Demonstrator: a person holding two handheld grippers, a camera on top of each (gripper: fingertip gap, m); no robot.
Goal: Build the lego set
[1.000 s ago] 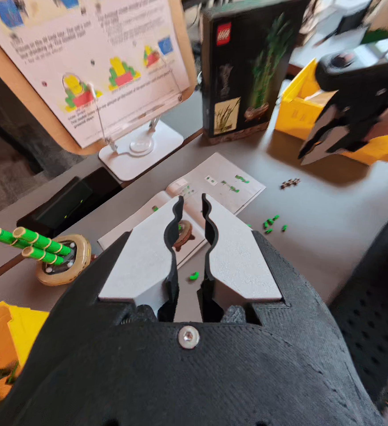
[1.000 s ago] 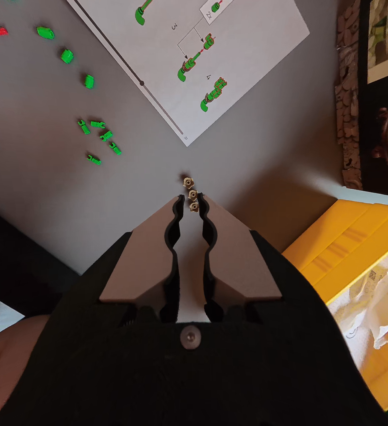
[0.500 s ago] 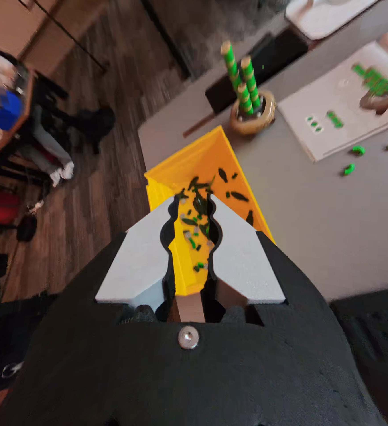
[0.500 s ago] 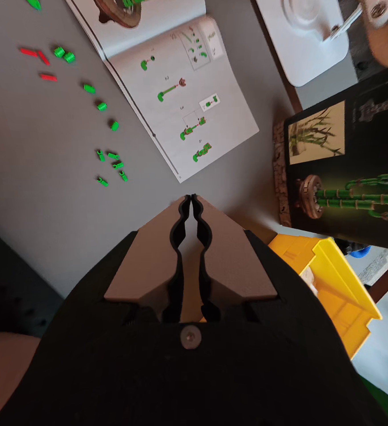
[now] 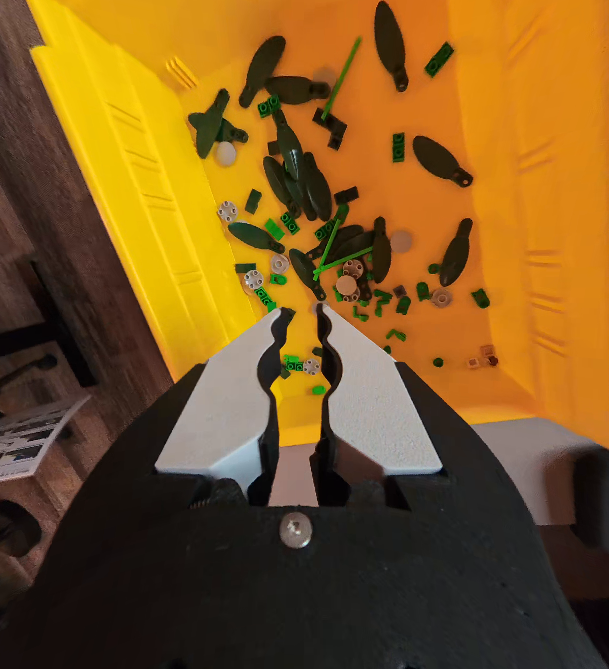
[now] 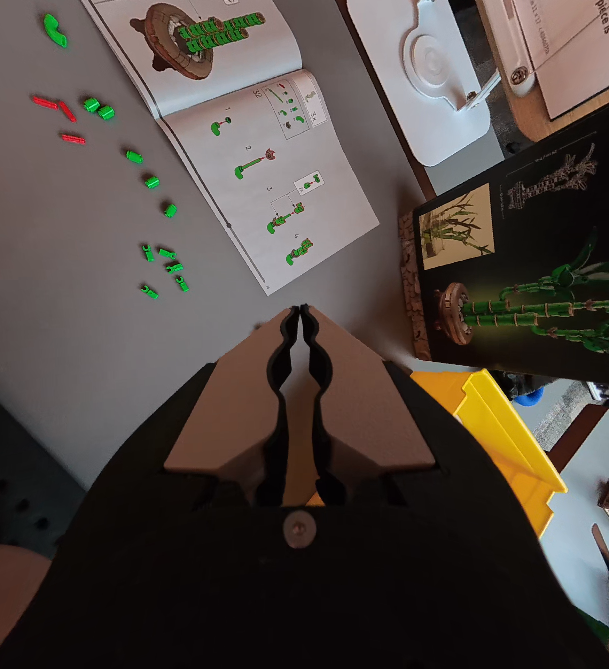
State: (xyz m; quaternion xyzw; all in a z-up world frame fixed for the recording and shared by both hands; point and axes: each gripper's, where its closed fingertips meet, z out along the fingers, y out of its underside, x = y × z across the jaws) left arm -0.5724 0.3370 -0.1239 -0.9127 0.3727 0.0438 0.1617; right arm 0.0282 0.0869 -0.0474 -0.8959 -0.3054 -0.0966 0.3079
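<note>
My left gripper (image 5: 302, 310) is open by a narrow gap and empty, and hangs over a yellow bin (image 5: 133, 163). The bin holds several dark green leaf pieces (image 5: 295, 173), thin green bars (image 5: 332, 239), grey round studs (image 5: 252, 280) and small green bricks (image 5: 318, 390). My right gripper (image 6: 300, 307) is shut above the grey table, just below the open instruction booklet (image 6: 295, 144). Nothing shows between its tips. Green cylinders (image 6: 151, 181), green clips (image 6: 167, 268), red axles (image 6: 67, 110) and a green elbow (image 6: 55, 30) lie left of the booklet.
The black set box (image 6: 530, 271) stands right of the booklet, with a second yellow bin (image 6: 505, 434) below it. A white stand base (image 6: 433, 72) is at the top right. In the left wrist view, wooden floor (image 5: 24, 181) lies left of the bin and the table edge (image 5: 512, 452) is under it. The gap from one gripper's tips to the other's is roughly 65 cm. My left tips are about 35 cm from the green elbow (image 6: 55, 30), my right tips only 30 cm.
My left gripper swung from the booklet area over to the yellow bin and dropped close to its parts. My right gripper shut around the small tan pieces and rose above the table.
</note>
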